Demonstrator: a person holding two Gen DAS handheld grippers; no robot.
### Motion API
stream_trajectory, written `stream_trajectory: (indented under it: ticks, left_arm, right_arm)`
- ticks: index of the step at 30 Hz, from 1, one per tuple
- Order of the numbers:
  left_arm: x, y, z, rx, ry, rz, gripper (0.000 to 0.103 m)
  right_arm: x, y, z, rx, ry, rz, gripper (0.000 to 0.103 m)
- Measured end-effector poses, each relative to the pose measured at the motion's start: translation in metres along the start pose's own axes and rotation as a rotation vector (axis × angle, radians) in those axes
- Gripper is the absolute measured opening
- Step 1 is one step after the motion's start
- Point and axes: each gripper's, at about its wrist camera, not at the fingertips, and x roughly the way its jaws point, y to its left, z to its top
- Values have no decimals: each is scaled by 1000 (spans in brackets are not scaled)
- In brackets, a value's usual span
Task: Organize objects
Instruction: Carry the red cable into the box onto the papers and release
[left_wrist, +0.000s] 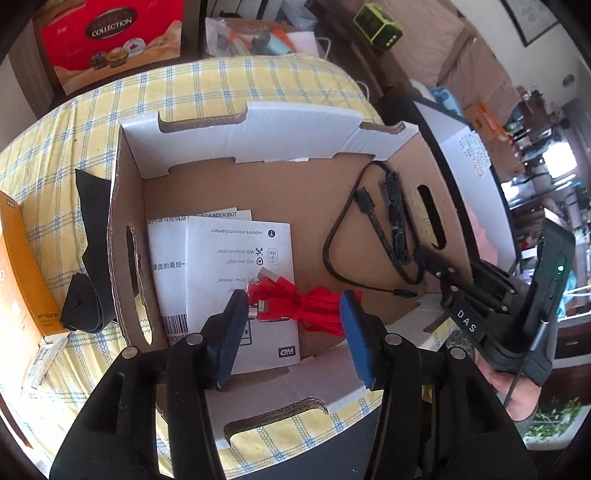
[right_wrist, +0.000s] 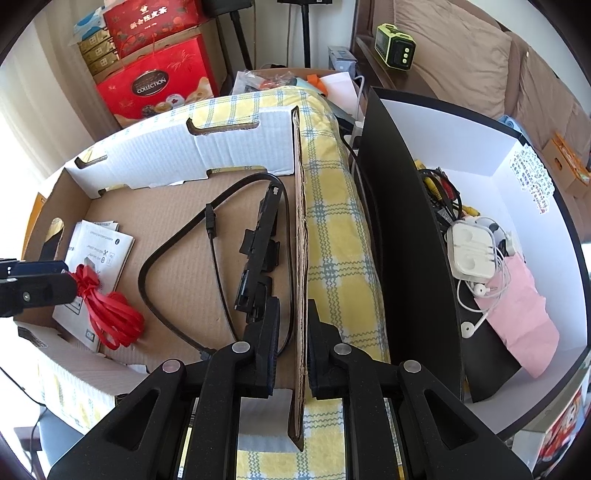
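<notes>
Where gripper gapes, red cable between.

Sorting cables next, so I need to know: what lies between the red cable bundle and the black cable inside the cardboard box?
Only bare cardboard floor: in the right wrist view, nothing sits between the red cable bundle and the black cable in the cardboard box.

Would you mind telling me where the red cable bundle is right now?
The red cable bundle lies inside the cardboard box, on the white leaflets at its left side, just beyond the left gripper, with nothing pressing on it.
</notes>
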Motion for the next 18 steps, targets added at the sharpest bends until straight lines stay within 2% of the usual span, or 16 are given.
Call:
stream_trajectory:
  ticks: [4,6,8,11,12,14,18]
  left_arm:
    - [3,-3,0,12,2,13,50]
    - [3,-2,-1,10,-5,21,46]
    - [1,-2,0,13,-14,40,35]
    - [0,3,3,-7,-14,27,34]
    - [-2,5,3,-14,-21,21,34]
    - [-5,7,4,-25,-27,16,46]
    - [-8,10,5,-27,-21,21,49]
  right_arm:
    - [0,0,0,7,0,4,12]
    - [0,0,0,7,-1,4,12]
    - [0,0,0,7,-1,5,12]
    - [0,0,0,7,-1,5,12]
    - [0,0,0,8,-1,5,12]
    - [0,0,0,7,-1,4,12]
    - [0,0,0,8,0,4,12]
